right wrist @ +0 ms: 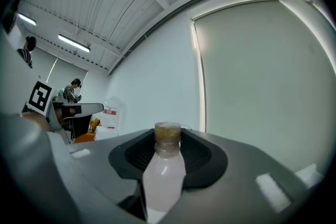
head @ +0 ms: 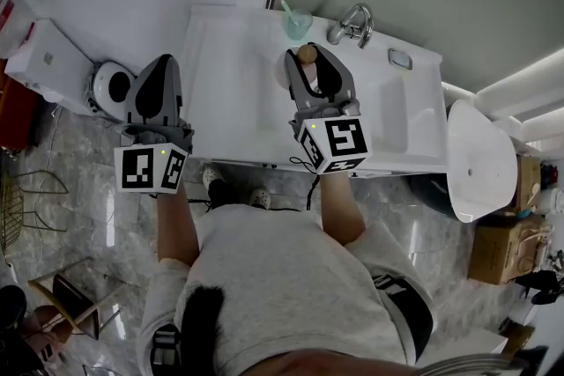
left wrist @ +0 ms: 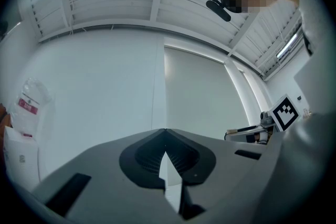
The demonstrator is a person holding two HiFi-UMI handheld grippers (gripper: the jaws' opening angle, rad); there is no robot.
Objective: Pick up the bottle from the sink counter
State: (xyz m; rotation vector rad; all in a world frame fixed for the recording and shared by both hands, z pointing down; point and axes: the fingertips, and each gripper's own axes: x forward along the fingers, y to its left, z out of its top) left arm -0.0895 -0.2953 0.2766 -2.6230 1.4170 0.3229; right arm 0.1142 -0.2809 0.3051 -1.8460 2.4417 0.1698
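Bottle [right wrist: 164,181], pale pink with a brown cap, is pinched between the right tongs [head: 313,70], cap pointing away from the person. It hangs above the white tabletop [head: 233,92], left of the basin [head: 401,114]. It looks lifted clear, though no view shows its base. Left tongs [left wrist: 165,139] are pressed together and empty, off the tabletop's left edge. The pick-up seems essentially done.

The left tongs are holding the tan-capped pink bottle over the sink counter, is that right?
No, the right tongs hold the tan-capped pink bottle over the sink counter. The left tongs are shut on nothing. The right gripper view shows it.
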